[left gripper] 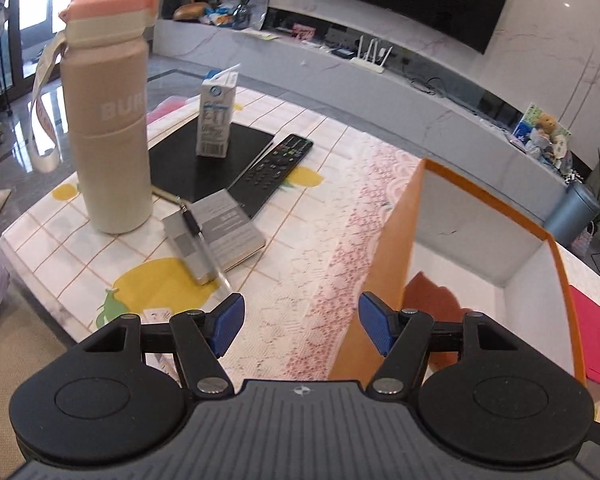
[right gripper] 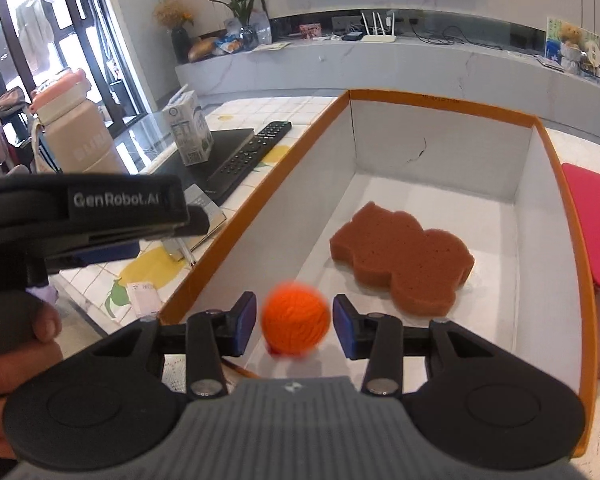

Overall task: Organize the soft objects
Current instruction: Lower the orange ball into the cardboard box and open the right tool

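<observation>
One soft item—the brown sponge—is already lodged in the orange-rimmed box, right of centre in the right wrist view. The orange yarn ball is seen at lower centre between the pads of the right gripper; gaps show at both sides, so no grip is judged. The left gripper is spread wide and empty—no further soft item is seen on the table.

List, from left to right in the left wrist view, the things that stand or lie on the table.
Beige bottle → pen → milk carton → remote control → orange-rimmed box → red pad.
</observation>
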A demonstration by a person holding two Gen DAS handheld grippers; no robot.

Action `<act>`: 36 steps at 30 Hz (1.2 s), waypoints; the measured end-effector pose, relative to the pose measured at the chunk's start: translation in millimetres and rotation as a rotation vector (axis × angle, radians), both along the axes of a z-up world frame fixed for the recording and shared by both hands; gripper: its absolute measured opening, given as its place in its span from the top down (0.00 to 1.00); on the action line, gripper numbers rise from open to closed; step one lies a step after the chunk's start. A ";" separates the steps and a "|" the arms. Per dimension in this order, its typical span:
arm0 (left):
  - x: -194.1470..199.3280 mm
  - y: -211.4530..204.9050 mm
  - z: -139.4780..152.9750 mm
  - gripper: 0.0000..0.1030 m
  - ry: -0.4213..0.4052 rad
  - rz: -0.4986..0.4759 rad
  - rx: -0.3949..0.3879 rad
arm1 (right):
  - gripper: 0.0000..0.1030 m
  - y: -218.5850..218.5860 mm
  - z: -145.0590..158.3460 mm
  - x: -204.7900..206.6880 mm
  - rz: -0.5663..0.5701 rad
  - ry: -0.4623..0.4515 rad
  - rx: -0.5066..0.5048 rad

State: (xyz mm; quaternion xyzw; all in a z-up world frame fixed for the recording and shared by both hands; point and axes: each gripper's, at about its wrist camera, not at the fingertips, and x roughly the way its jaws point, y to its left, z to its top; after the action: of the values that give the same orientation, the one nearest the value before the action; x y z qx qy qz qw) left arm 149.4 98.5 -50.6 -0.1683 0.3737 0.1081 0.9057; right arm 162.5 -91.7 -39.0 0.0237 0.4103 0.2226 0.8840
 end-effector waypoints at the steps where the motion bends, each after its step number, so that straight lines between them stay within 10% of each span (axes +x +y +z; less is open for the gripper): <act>1: 0.2 1.5 -1.0 0.25 0.005 0.003 -0.002 | 0.59 0.8 -0.2 0.9 -0.004 0.003 -0.001; 21: -5.0 1.6 7.5 0.25 0.012 0.008 -0.001 | 0.39 -2.5 14.9 -10.4 -0.005 -0.033 0.002; 36: -42.5 -11.1 66.6 0.25 -0.116 -0.009 0.015 | 0.33 -42.9 78.8 -51.7 -0.068 -0.186 0.037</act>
State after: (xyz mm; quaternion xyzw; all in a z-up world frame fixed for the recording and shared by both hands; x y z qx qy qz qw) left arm 106.9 87.4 16.0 -0.1656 0.3205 0.0970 0.9276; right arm 110.7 -134.6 39.8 0.0332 0.3214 0.2010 0.9248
